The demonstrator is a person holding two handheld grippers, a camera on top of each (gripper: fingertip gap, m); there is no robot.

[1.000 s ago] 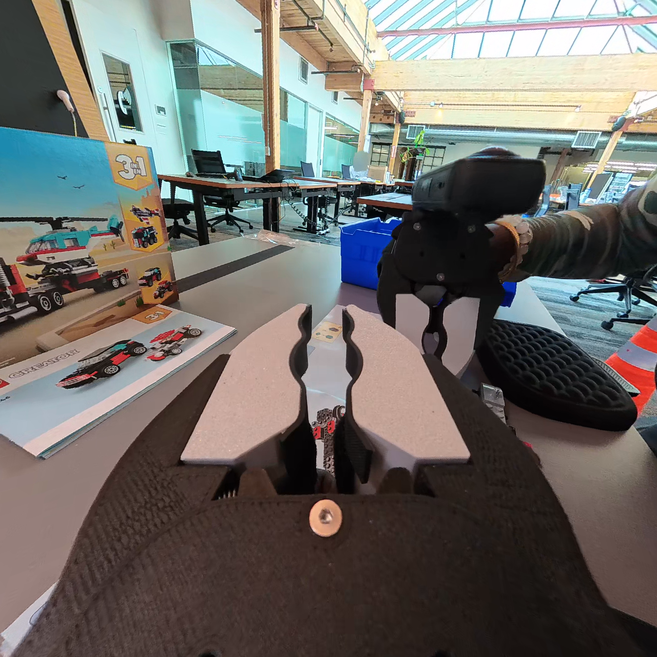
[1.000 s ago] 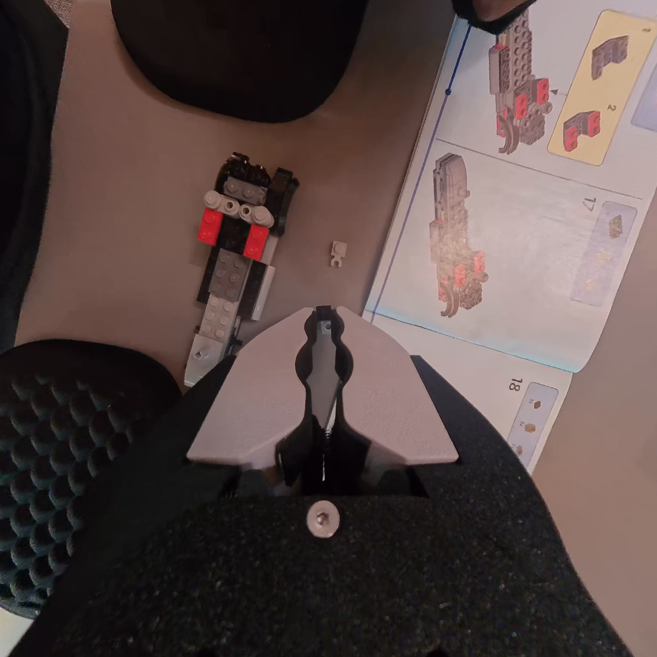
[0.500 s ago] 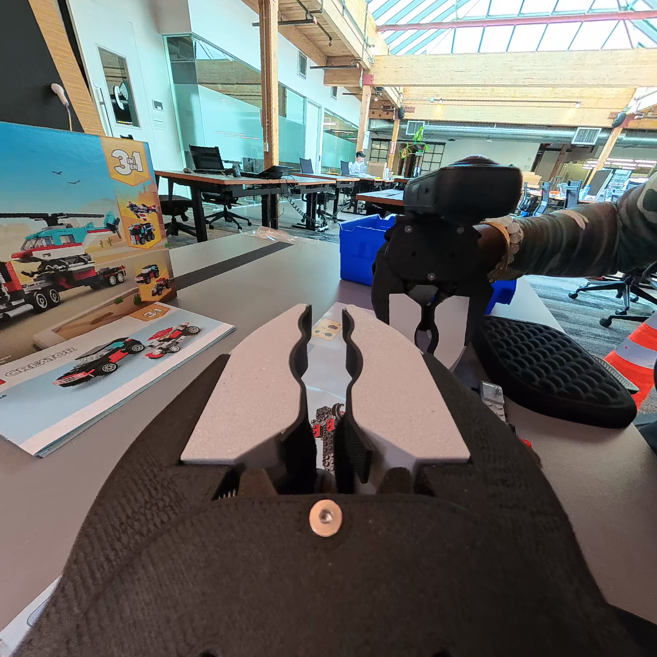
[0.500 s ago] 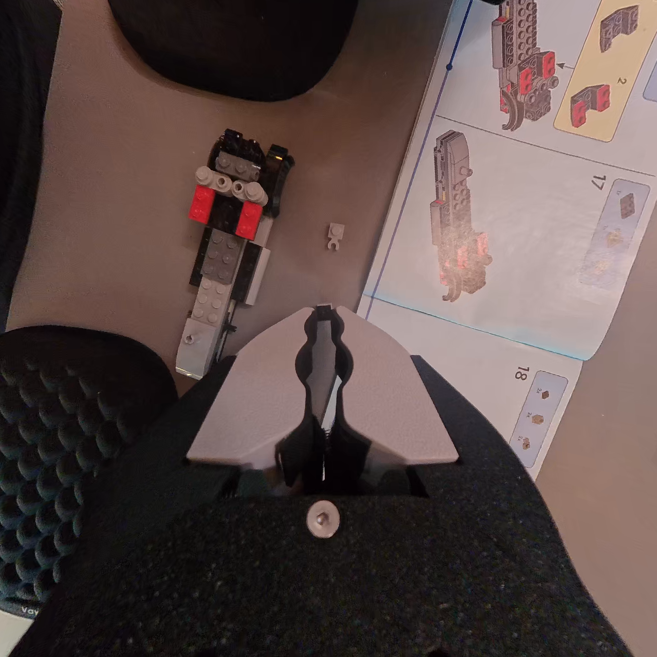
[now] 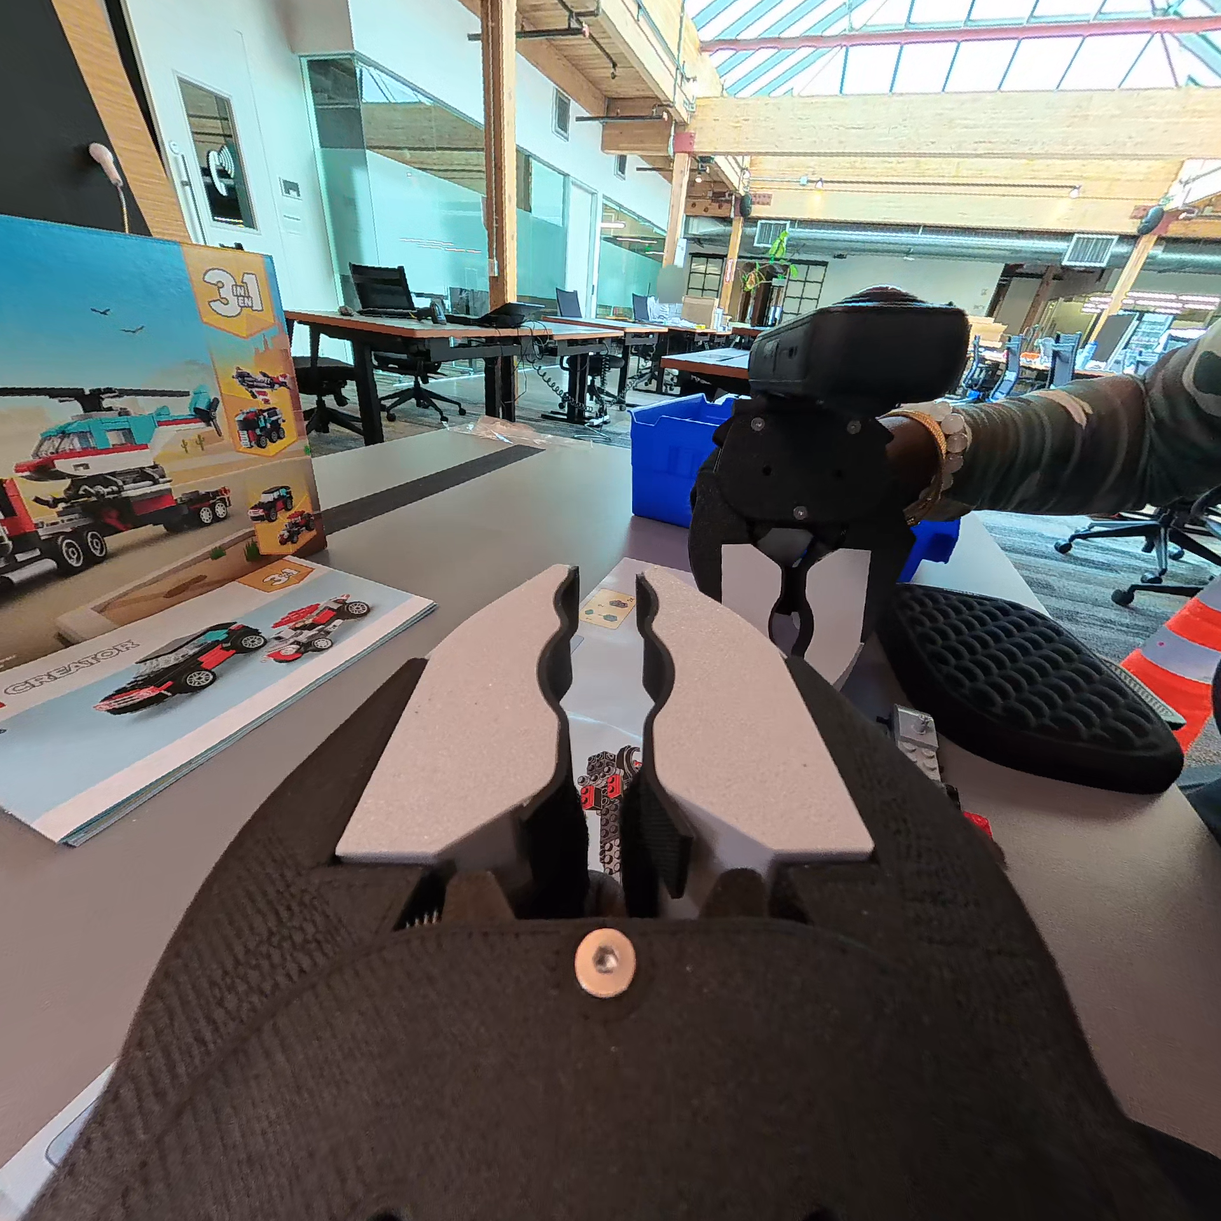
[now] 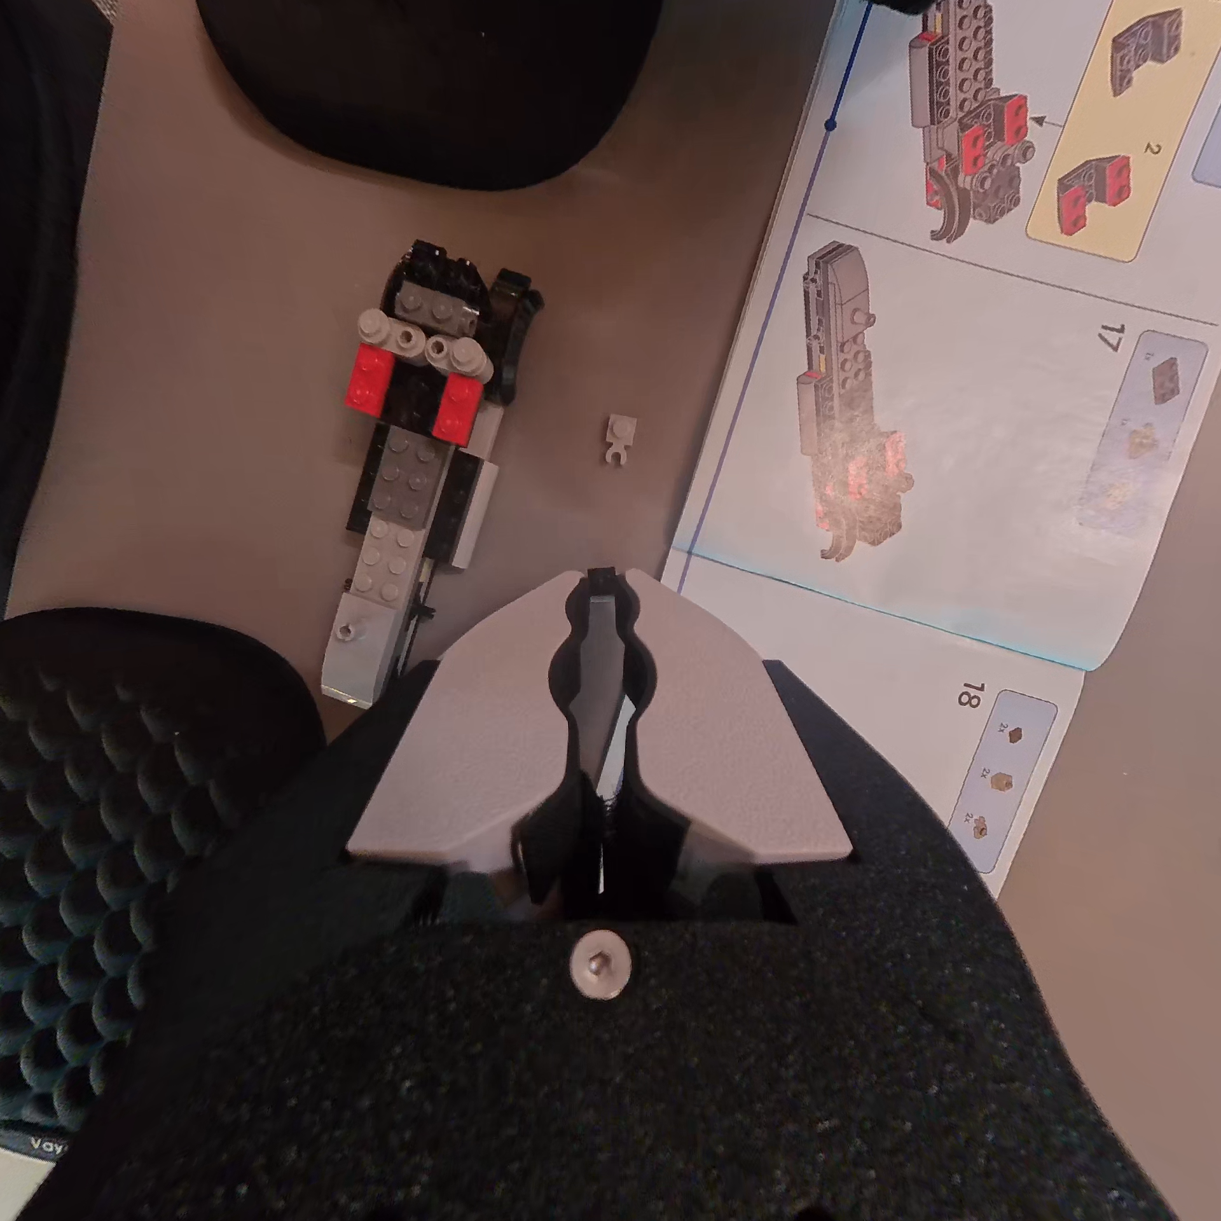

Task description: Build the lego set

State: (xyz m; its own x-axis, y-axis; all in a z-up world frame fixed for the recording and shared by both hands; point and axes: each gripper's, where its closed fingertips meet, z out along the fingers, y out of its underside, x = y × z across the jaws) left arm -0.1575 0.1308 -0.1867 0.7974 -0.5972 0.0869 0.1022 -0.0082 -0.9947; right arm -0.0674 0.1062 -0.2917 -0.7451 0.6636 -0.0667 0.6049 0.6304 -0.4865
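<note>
**Small clip piece waits beside the half-built model**

My right gripper (image 6: 600, 576) pinches a tiny black piece; my left gripper (image 5: 606, 581) is narrowly open, empty. The grey clip piece (image 6: 620, 437) lies between the model (image 6: 423, 456) and the booklet (image 6: 958, 409). It looks light, stiff and slippery: I'd grip its flat sides.

Open-plan office: rows of desks (image 5: 462, 337), swivel chairs (image 5: 409, 390), glass partitions (image 5: 423, 198).

Left gripper (image 5: 604, 588) level, fingers slightly parted; right gripper (image 6: 601, 575) pointing down, fingers closed
</note>
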